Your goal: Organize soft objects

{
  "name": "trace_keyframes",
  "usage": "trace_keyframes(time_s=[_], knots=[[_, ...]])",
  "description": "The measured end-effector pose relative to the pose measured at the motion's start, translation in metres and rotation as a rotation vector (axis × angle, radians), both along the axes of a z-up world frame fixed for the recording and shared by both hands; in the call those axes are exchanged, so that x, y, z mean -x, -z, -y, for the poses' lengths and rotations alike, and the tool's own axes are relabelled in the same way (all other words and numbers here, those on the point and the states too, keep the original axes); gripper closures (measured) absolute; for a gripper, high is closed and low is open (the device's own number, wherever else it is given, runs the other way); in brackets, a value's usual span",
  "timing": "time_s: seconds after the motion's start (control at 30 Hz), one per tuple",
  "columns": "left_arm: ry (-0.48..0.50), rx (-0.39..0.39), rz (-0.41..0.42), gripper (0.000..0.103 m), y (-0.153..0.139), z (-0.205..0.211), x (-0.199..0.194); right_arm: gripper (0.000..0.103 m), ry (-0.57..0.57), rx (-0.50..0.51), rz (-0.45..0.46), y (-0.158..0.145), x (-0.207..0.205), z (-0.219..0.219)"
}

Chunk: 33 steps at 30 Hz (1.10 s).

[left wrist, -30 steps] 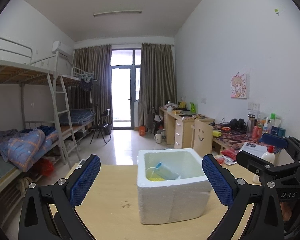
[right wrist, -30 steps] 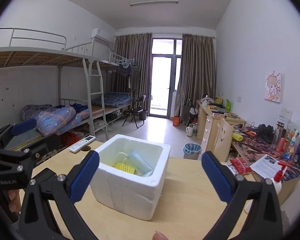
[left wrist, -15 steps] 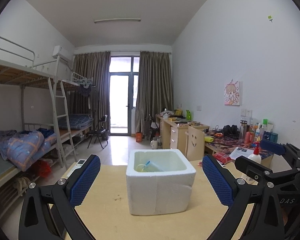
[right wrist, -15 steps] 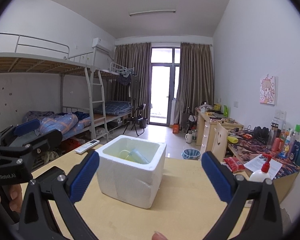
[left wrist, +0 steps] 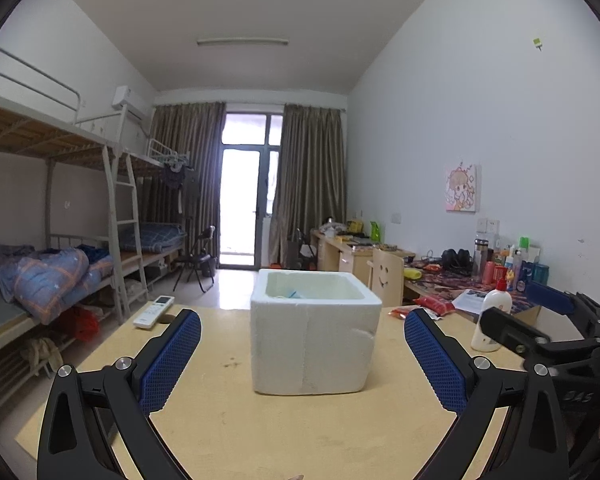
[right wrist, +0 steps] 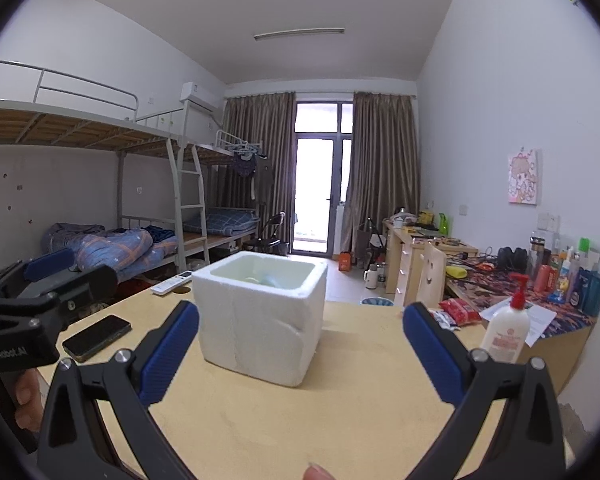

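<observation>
While both level, left claw [left wrist: 302,354] — right claw [right wrist: 300,352] gape.

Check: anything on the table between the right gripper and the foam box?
Nothing. In the right wrist view, only bare table lies between the open right gripper and the foam box.

rough white foam box [left wrist: 314,340], matt wooden table [left wrist: 260,432]

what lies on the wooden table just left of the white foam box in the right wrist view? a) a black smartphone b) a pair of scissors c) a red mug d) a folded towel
a: a black smartphone lies flat on the wooden table, left of the white foam box.
</observation>
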<state>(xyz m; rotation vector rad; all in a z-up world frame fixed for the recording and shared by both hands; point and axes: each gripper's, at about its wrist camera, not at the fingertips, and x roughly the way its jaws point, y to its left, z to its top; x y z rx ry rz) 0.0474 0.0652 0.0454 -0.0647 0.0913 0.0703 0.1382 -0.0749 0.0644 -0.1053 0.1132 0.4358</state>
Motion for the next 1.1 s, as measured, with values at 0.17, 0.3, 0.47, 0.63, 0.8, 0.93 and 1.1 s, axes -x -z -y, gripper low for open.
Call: trace_keyframes(time_s=[0.17, 0.3, 0.47, 0.63, 0.8, 0.93, 1.1], knots=[[-0.02, -0.002, 0.025, 0.001, 0.026, 0.001, 0.01, 0.0, -0.025, -0.01, 0.005, 0.026, 0.012, 0.004], [-0.02, -0.018, 0.008, 0.001, 0.038, 0.008, 0.011, 0.0, -0.039, 0.001, 0.009, 0.041, 0.021, 0.001], [-0.009, -0.022, -0.003, 0.001, 0.038, 0.012, 0.018, 0.0, -0.033, 0.004, 0.016, 0.04, 0.03, 0.001], [-0.018, -0.038, 0.005, 0.001, 0.036, 0.016, 0.026, 0.0, -0.03, -0.009, 0.024, 0.035, 0.035, 0.005], [-0.008, -0.053, -0.001, 0.001, 0.035, 0.021, 0.029, 0.0, -0.019, -0.009, 0.024, 0.035, 0.037, 0.008], [0.001, -0.052, -0.011, 0.001, 0.034, 0.022, 0.028, 0.0, -0.007, -0.015, 0.01, 0.037, 0.038, 0.007], [-0.01, -0.056, -0.024, 0.001, 0.037, 0.023, 0.028, 0.0, 0.002, -0.013, -0.003, 0.038, 0.038, 0.007]])
